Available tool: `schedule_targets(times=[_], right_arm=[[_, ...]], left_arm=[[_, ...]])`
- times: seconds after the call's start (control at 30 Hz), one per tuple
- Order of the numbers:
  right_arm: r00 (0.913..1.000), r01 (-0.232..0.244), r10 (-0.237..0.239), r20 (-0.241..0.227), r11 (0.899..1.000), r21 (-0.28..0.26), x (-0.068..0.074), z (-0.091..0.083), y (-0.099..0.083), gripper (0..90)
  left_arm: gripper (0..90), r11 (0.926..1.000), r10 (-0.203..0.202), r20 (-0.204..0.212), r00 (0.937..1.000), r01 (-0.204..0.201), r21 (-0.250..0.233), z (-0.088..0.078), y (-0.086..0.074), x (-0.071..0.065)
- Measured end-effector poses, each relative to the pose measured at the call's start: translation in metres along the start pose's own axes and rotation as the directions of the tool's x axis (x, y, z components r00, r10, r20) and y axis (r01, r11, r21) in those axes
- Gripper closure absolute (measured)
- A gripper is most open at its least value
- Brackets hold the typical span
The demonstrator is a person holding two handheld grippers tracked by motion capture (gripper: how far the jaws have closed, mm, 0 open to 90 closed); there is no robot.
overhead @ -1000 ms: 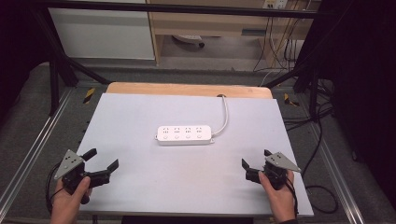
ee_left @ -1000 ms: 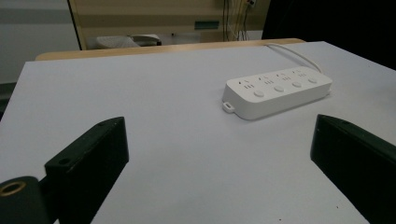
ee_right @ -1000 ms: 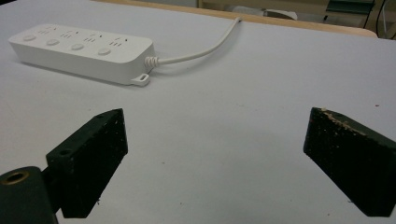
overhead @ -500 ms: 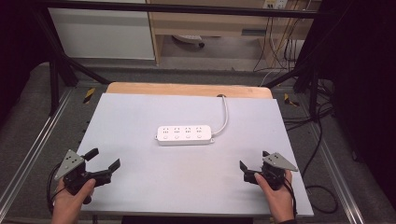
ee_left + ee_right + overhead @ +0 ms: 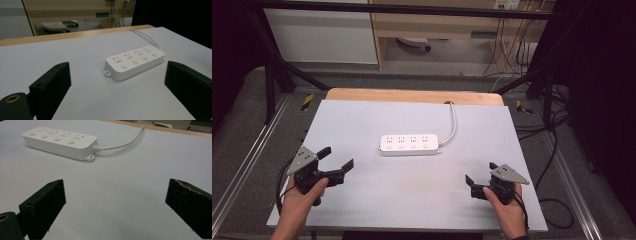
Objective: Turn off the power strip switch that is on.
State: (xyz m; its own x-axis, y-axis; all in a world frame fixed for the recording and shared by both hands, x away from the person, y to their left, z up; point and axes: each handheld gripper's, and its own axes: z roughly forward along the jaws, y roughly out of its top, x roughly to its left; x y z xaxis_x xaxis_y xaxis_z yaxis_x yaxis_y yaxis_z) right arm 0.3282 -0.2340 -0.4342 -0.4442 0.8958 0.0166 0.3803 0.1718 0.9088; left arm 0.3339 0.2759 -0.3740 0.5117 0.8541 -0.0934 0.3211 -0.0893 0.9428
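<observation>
A white power strip (image 5: pixel 410 144) with several sockets and round buttons lies flat near the middle of the pale grey table top (image 5: pixel 412 200). Its white cable (image 5: pixel 454 125) curves off to the far edge. My left gripper (image 5: pixel 337 158) is held low over the near left part of the table, open and empty. In the left gripper view the power strip (image 5: pixel 135 62) lies ahead between the spread jaws. My right gripper (image 5: pixel 481 173) is at the near right, open and empty. The strip (image 5: pixel 58 142) and its cable (image 5: pixel 120 145) lie ahead and to the left in the right gripper view.
A wooden strip (image 5: pixel 412 96) borders the table's far edge. Black frame bars (image 5: pixel 272 75) stand at both far corners. Metal rails (image 5: pixel 242 160) run along the sides. Cables (image 5: pixel 557 150) hang off the right side.
My right gripper has edged slightly to the left. The left gripper and the power strip stay about where they were.
</observation>
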Motion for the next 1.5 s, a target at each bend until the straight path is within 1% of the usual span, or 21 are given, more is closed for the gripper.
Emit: schedule_targets(times=[0.03, 0.07, 0.2, 0.27, 0.37, 0.4, 0.43, 0.5, 0.53, 0.63, 0.67, 0.83, 0.87, 0.9, 0.97, 1.03, 1.1, 1.2, 1.4, 1.43, 1.5], right_arm=[[1.0000, -0.001, 0.001, -0.005, 1.000, 0.001, 0.000, 0.000, 0.000, 3.0], [1.0000, 0.000, 0.000, -0.007, 1.000, 0.001, 0.001, 0.000, 0.000, 3.0], [0.9999, 0.002, -0.002, -0.015, 1.000, 0.001, 0.001, 0.000, 0.000, 2.6], [0.9999, 0.002, -0.002, -0.016, 1.000, 0.005, 0.001, 0.000, 0.000, 2.5], [0.9999, 0.001, -0.001, -0.013, 1.000, 0.003, 0.001, -0.001, 0.001, 2.3], [0.9999, 0.000, 0.000, -0.013, 1.000, 0.003, 0.001, -0.001, 0.001, 2.2], [0.9999, 0.000, 0.000, -0.013, 1.000, 0.003, 0.001, -0.001, 0.001, 2.2], [0.9999, 0.003, -0.003, -0.011, 1.000, 0.004, 0.001, -0.002, 0.000, 2.0], [0.9999, 0.005, -0.005, -0.010, 1.000, 0.005, 0.000, -0.001, 0.000, 2.1], [0.9999, 0.001, -0.001, -0.011, 1.000, 0.006, 0.001, -0.001, 0.000, 2.2], [0.9999, 0.001, -0.001, -0.013, 1.000, 0.006, 0.001, -0.001, 0.001, 2.2], [0.9999, 0.000, 0.000, -0.014, 1.000, 0.009, 0.001, -0.001, 0.000, 2.2], [0.9999, -0.002, 0.002, -0.014, 1.000, 0.009, 0.001, -0.001, 0.000, 2.2], [0.9999, -0.007, 0.007, -0.015, 1.000, 0.010, 0.000, -0.001, 0.000, 2.3], [0.9997, -0.014, 0.015, -0.019, 1.000, 0.008, 0.001, -0.002, 0.000, 2.2], [0.9997, -0.016, 0.016, -0.021, 1.000, 0.010, 0.001, -0.002, 0.000, 2.2], [0.9997, -0.014, 0.014, -0.020, 1.000, 0.011, 0.001, -0.001, -0.001, 2.2], [0.9998, -0.013, 0.013, -0.016, 1.000, 0.019, 0.001, 0.000, -0.001, 2.4], [0.9998, -0.011, 0.011, -0.014, 1.000, 0.017, 0.001, 0.000, -0.001, 2.4], [0.9998, -0.010, 0.010, -0.014, 1.000, 0.018, 0.001, 0.000, -0.001, 2.4], [0.9998, -0.012, 0.012, -0.015, 1.000, 0.020, 0.001, 0.001, -0.001, 2.4]], left_arm=[[6.8, 0.9999, -0.013, 0.015, 0.9998, 0.013, 0.002, 0.008, 0.005, -0.001], [7.0, 0.9999, -0.013, 0.015, 0.9998, 0.013, 0.002, 0.008, 0.005, -0.001], [6.8, 0.9998, -0.021, 0.027, 0.9994, 0.021, 0.005, 0.021, 0.015, -0.005], [6.4, 0.9990, -0.045, 0.040, 0.9982, 0.045, 0.001, 0.030, 0.022, -0.008], [6.2, 0.9986, -0.053, 0.052, 0.9972, 0.053, -0.003, 0.037, 0.026, -0.010], [6.1, 0.9989, -0.048, 0.056, 0.9973, 0.048, -0.001, 0.044, 0.030, -0.014], [6.2, 0.9989, -0.048, 0.056, 0.9973, 0.048, -0.001, 0.044, 0.030, -0.014], [6.3, 0.9993, -0.037, 0.055, 0.9978, 0.037, 0.000, 0.054, 0.037, -0.019], [6.3, 0.9993, -0.037, 0.055, 0.9978, 0.037, 0.000, 0.054, 0.037, -0.019], [6.3, 0.9999, -0.013, 0.069, 0.9975, 0.013, 0.009, 0.067, 0.044, -0.027], [6.6, 0.9999, -0.013, 0.069, 0.9975, 0.013, 0.009, 0.067, 0.044, -0.027], [6.4, 0.9999, -0.006, 0.084, 0.9964, 0.005, 0.015, 0.083, 0.050, -0.038], [6.4, 0.9999, -0.006, 0.090, 0.9959, 0.005, 0.014, 0.089, 0.052, -0.042], [6.4, 0.9999, -0.006, 0.090, 0.9959, 0.005, 0.014, 0.089, 0.052, -0.042], [6.4, 0.9997, -0.005, 0.095, 0.9955, 0.003, 0.023, 0.099, 0.054, -0.046], [6.4, 0.9997, -0.005, 0.096, 0.9954, 0.003, 0.026, 0.102, 0.054, -0.047], [6.4, 0.9995, -0.014, 0.099, 0.9950, 0.011, 0.028, 0.109, 0.054, -0.049], [7.1, 0.9988, -0.036, 0.121, 0.9920, 0.032, 0.038, 0.118, 0.055, -0.051], [7.2, 0.9972, -0.021, 0.114, 0.9932, 0.013, 0.074, 0.137, 0.056, -0.057], [7.3, 0.9956, -0.005, 0.111, 0.9938, -0.006, 0.094, 0.143, 0.057, -0.060], [7.7, 0.9951, -0.001, 0.110, 0.9940, -0.010, 0.099, 0.146, 0.057, -0.062]])
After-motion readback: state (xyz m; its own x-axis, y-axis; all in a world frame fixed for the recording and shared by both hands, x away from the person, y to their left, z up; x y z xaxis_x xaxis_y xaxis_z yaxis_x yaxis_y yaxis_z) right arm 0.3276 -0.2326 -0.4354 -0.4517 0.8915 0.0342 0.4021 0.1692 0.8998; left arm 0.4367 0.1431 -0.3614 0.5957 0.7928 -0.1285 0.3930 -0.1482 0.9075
